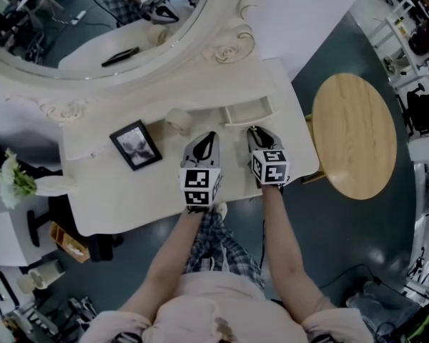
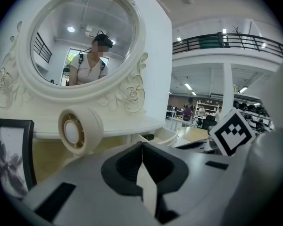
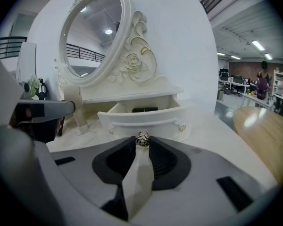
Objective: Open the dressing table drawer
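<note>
The white dressing table [image 1: 129, 199] carries a small drawer [image 1: 249, 111] under its mirror shelf, and the drawer stands pulled out. In the right gripper view the drawer front [image 3: 141, 118] faces me, with a dark flat item [image 3: 145, 109] inside. My right gripper [image 3: 142, 142] is shut on the drawer's metal knob [image 3: 142, 138]; from the head view it [image 1: 254, 129] reaches to the drawer's front. My left gripper [image 1: 210, 136] rests beside it on the tabletop, jaws [image 2: 142, 145] shut on nothing. The open drawer [image 2: 165, 136] shows to its right.
A roll of tape [image 1: 177, 120] stands left of the drawer, and a black picture frame [image 1: 136, 145] lies farther left. The oval mirror [image 1: 93, 20] rises behind. A round wooden table [image 1: 354, 134] sits close on the right. White flowers [image 1: 11, 177] stand at the left.
</note>
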`<state>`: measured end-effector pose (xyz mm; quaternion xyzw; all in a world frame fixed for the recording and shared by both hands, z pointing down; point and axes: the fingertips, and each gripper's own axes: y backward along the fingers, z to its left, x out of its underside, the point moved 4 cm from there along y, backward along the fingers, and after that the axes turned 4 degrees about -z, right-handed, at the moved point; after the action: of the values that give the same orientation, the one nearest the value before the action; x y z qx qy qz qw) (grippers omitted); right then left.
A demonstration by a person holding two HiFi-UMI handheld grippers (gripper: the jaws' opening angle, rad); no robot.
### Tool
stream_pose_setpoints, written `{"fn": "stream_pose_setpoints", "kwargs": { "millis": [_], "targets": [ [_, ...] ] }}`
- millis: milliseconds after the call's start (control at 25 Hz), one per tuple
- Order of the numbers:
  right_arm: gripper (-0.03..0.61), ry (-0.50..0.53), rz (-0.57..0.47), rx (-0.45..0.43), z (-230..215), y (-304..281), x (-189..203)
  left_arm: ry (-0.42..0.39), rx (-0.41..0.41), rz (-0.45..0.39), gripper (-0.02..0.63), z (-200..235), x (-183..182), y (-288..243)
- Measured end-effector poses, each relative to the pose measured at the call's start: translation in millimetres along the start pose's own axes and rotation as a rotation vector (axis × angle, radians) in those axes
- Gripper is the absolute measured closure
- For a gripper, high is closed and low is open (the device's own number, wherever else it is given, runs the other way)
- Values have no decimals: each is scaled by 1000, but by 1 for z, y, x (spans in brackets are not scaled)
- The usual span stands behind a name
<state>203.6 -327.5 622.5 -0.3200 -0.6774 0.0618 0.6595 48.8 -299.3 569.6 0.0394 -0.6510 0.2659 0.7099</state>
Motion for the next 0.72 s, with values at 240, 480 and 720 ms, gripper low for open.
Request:
{"fn": "stream_pose_setpoints", "kwargs": {
  "millis": [240, 480, 720],
  "targets": [
    [474, 4, -2, 1, 0, 4, 1, 2, 2, 12, 586, 1, 1, 1],
    [472, 3, -5, 2, 0, 4, 2, -1, 0, 12, 586, 2, 0, 1],
    [468, -16, -13, 3, 0, 4, 2, 1, 3, 24, 586, 4, 3, 3]
  ]
}}
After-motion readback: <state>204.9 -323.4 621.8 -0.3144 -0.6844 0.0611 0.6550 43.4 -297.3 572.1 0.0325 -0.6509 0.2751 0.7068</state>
